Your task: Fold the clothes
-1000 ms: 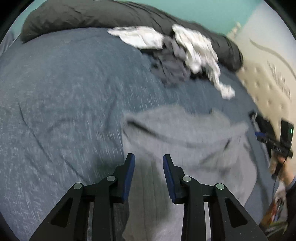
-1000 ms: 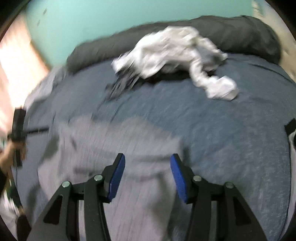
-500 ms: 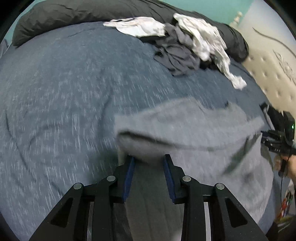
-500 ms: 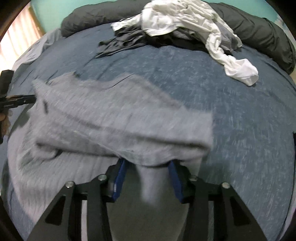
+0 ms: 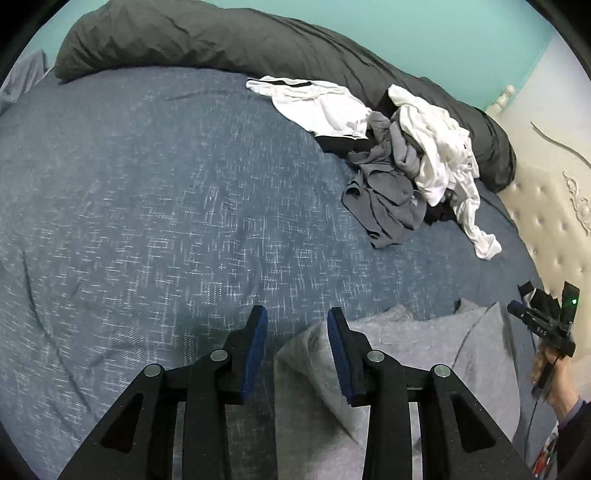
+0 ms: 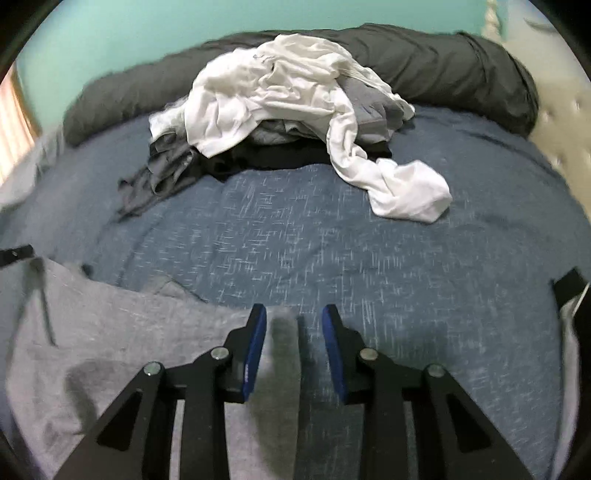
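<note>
From my remote station I read the left wrist view first: the blue bedspread [image 5: 155,206] fills the left and centre, with a dark grey bolster [image 5: 229,40] along its far edge against the teal wall [image 5: 424,33]. The left gripper [image 5: 295,349] points down at the near edge; its jaws stand apart, and a raised fold of the light grey garment [image 5: 417,354] sits against the inner face of the right-hand pad while the left-hand pad is clear of it, so I read this claw as released. The garment spreads to the near right. Farther right lies the pile of unfolded clothes [image 5: 402,155], white over grey, well apart from the garment. At the far right edge, a hand [image 5: 554,373] carries the other tool beside a tufted headboard [image 5: 546,206]. In the right wrist view, the right gripper [image 6: 293,350] is closing, a grey fold standing between its pads; blur prevents confirming contact.
</note>
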The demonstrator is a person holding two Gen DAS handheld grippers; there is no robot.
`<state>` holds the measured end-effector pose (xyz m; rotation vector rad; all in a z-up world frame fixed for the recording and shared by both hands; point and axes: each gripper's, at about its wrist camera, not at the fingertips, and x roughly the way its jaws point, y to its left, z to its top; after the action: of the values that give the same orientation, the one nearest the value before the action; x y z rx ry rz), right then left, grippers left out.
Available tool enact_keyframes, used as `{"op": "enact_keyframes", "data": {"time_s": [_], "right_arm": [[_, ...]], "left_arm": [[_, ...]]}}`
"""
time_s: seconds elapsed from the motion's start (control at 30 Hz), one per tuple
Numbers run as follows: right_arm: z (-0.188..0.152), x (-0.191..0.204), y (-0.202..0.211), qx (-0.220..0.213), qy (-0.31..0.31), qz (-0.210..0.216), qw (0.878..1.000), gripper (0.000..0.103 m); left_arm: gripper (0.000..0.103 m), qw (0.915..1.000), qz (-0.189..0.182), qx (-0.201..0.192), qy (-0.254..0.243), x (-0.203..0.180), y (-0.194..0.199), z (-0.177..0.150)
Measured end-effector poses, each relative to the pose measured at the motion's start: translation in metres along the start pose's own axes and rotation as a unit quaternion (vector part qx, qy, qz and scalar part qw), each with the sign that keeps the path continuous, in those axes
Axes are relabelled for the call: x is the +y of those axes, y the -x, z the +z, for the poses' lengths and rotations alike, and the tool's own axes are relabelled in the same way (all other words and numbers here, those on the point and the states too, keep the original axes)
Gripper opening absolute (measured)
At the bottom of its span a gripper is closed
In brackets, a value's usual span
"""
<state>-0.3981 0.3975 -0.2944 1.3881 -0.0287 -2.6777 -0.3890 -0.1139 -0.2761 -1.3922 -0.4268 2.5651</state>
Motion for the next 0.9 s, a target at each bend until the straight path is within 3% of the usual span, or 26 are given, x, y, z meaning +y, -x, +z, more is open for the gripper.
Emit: {"op": "enact_keyframes", "data": {"time_s": [0.1,0.2,0.3,0.43,0.77,0.83,0.9], "right_arm": [[-0.013,-0.014,0.003,0.014,-0.008,0.011,1.000,0.033],[-0.023,-0.016,0.003,0.023,-0.014,0.036,0.999,0.047],[-0.026,-0.009,0.003,0.024,-0.003,0.044,0.999,0.048],[-0.022,0.005,0.000,0.022,0.024,0.031,0.999,0.048],[-0.020,0.036,-0.022,0.034,0.094,-0.011,0.995,0.048],[-0.019,0.037,-0.026,0.038,0.102,-0.023,0.994,0.037],[-0.017,0.037,-0.025,0.034,0.106,-0.037,0.993,0.014]], "left_arm": [[0.037,0.9999,0.008,0.008,0.000,0.011,0.005,-0.016],[0.039,0.9995,0.021,0.020,-0.009,0.016,0.001,-0.030],[0.042,0.9987,0.029,0.033,-0.027,0.018,-0.003,-0.041],[0.045,0.9975,0.039,0.040,-0.042,0.021,-0.009,-0.049],[0.046,0.9982,0.007,0.023,-0.056,0.002,-0.021,-0.034],[0.045,0.9975,0.007,0.026,-0.066,-0.004,-0.027,-0.029],[0.043,0.9974,0.010,0.029,-0.066,-0.008,-0.032,-0.025]]}}
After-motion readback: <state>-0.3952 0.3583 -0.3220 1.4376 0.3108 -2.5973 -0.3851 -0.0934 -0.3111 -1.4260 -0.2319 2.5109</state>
